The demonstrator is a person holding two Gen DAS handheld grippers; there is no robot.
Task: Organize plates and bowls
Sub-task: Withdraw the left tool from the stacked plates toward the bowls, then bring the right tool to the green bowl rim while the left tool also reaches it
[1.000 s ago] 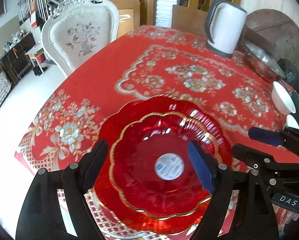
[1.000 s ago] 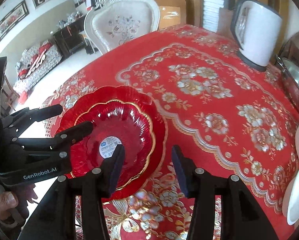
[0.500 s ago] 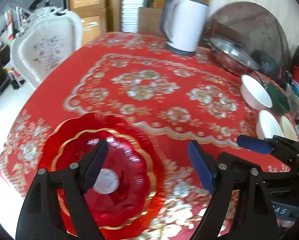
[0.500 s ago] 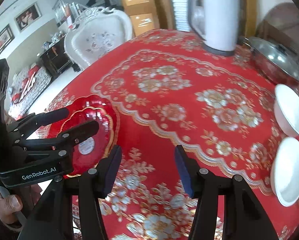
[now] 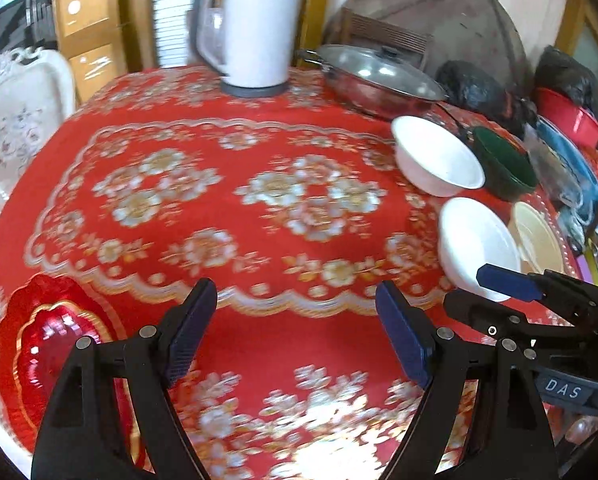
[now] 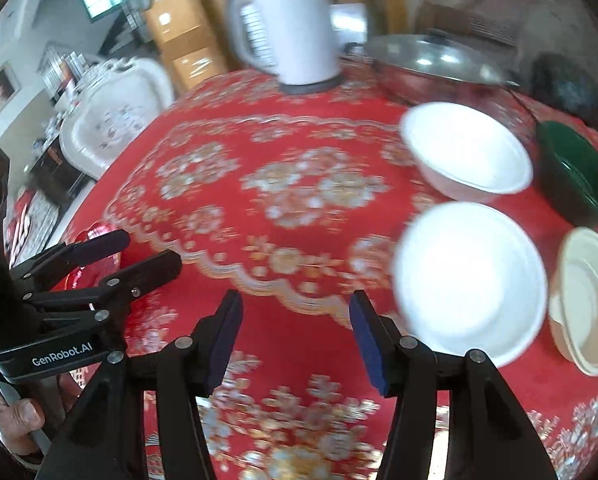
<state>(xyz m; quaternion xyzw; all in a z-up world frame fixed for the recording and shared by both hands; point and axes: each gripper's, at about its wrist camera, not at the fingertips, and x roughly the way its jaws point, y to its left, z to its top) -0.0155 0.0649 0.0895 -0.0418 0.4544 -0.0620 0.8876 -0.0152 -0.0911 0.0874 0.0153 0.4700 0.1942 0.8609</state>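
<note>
Two stacked red scalloped plates (image 5: pixel 39 344) with gold rims lie on the red tablecloth, at the lower left of the left wrist view. My left gripper (image 5: pixel 295 286) hangs open over bare cloth to the right of them, with nothing between its fingers. At the right of the table sit two white bowls (image 6: pixel 471 276) (image 6: pixel 467 148), a green bowl (image 6: pixel 575 172) and a cream bowl (image 6: pixel 591 300). My right gripper (image 6: pixel 295 296) is open and empty, just left of the nearer white bowl. The left gripper (image 6: pixel 147 250) partly hides the red plates (image 6: pixel 95 232) in the right wrist view.
A white kettle (image 5: pixel 255 28) stands at the back of the table, with a lidded steel pot (image 5: pixel 379 76) to its right. Black bags, a red basin (image 5: pixel 571 116) and blue items crowd the far right edge. A white chair (image 5: pixel 15 120) stands left of the table.
Both grippers have swung right, away from the red plates and toward the bowls. The plates slid to the left edge of both views. The right jaws stand slightly wider.
</note>
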